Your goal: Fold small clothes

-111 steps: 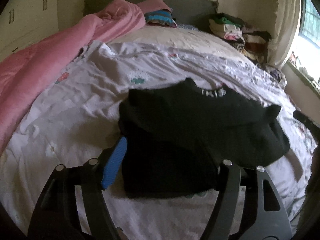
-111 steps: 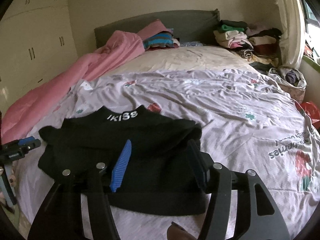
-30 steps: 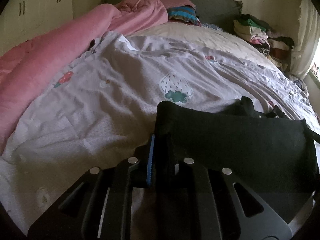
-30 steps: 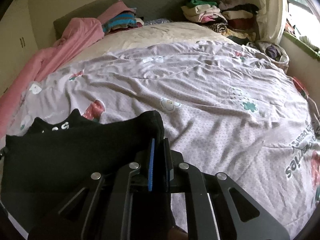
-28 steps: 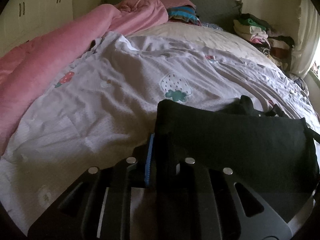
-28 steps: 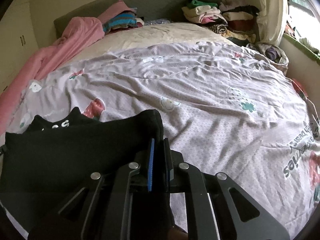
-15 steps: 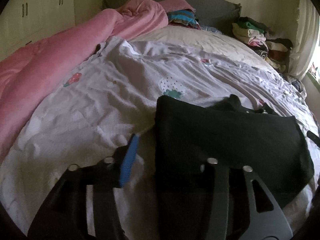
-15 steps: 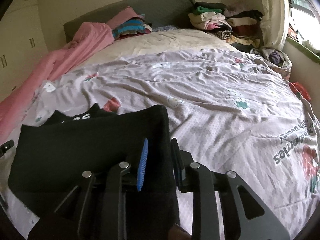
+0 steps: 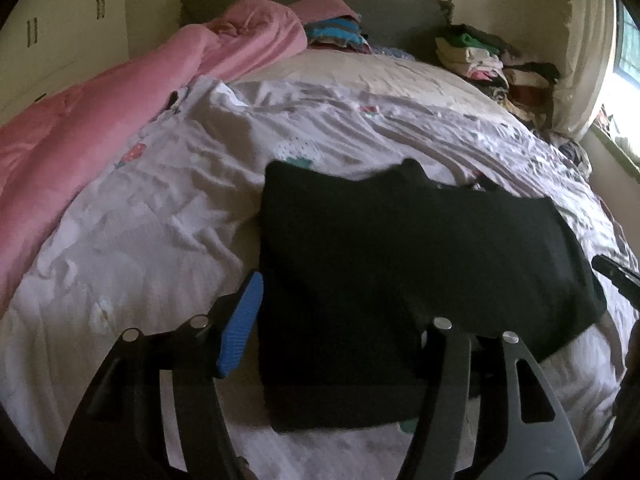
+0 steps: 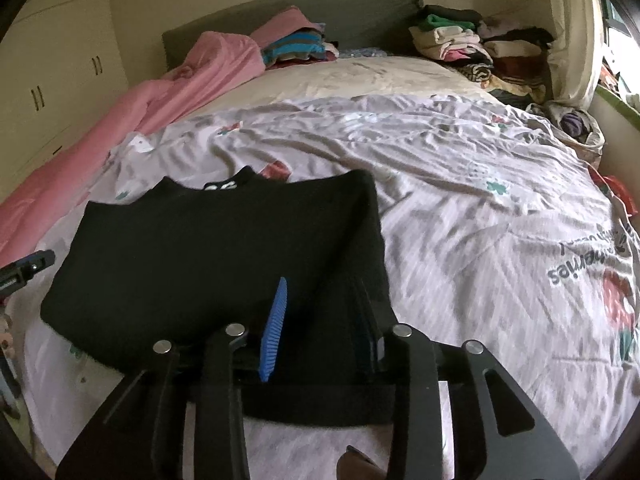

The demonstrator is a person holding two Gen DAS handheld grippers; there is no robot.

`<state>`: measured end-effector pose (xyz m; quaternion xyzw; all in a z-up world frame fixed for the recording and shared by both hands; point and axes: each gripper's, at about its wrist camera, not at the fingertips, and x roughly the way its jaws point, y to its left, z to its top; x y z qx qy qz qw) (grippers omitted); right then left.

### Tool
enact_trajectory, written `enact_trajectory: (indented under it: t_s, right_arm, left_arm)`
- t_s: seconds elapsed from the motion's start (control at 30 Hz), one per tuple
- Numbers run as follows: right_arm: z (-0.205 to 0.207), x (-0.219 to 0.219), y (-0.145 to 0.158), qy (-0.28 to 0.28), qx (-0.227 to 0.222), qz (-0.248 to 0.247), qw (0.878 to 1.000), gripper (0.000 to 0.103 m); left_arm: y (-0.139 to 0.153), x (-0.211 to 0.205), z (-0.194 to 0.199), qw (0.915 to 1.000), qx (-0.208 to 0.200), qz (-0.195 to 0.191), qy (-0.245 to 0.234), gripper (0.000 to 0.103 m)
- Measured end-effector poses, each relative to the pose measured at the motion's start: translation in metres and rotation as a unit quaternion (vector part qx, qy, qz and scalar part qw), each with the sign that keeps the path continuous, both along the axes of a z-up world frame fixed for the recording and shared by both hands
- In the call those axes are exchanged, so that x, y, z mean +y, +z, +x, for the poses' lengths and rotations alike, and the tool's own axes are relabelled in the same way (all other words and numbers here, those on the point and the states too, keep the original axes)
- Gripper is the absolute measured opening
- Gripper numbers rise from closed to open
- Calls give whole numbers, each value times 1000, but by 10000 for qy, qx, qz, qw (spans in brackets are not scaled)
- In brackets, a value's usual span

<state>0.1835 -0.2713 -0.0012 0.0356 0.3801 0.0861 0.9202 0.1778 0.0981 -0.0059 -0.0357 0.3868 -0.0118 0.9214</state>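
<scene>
On the bedsheet (image 10: 500, 216) upside-down grey lettering ends in "herries"; the white collar print on the black top (image 10: 224, 248) is unreadable.

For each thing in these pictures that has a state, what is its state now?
black top: folded over, lying flat on the bed, released.
left gripper: jaws opening, nothing pinched.
right gripper: jaws opening, nothing pinched.
pink quilt: bunched along the bed's side.
bedsheet: wrinkled.

A black sweater (image 10: 224, 248) with white collar lettering lies on a pale lilac sheet (image 10: 460, 200) printed with red strawberries and green clovers. At ten o'clock, a pink quilt (image 9: 100, 120). The headboard (image 10: 360, 8) is grey-green; tool pads (image 9: 240, 328) blue.
</scene>
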Motion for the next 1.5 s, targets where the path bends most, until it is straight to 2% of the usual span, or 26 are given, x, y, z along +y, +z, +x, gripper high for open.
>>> enact_trajectory:
  t_s: [0.5, 0.97, 1.23, 1.3, 1.37, 1.43, 1.5]
  right_arm:
    - [-18, 9, -18, 198, 313, -40, 9993, 38]
    - [-26, 9, -30, 155, 535, -116, 9984, 43]
    - [-36, 14, -22, 191, 446, -126, 9987, 61]
    - [-40, 16, -20, 199, 415, -154, 9988, 62]
    - [-43, 18, -18, 202, 393, -159, 9989, 63]
    - [-46, 20, -15, 216, 345, -132, 9991, 75]
    - [-51, 24, -11, 284, 272, -130, 9991, 76]
  left_arm:
    - [-32, -23, -17, 9980, 535, 189, -296, 55]
    - [-39, -21, -25, 9976, 616, 173, -280, 55]
    - [-37, -18, -33, 9979, 579, 151, -240, 55]
    - [-37, -16, -36, 9980, 576, 158, -214, 55]
    - [-37, -13, -38, 9981, 583, 119, -186, 62]
    - [-37, -11, -40, 9980, 608, 75, -158, 63]
    - [-36, -7, -43, 9981, 594, 19, -136, 63]
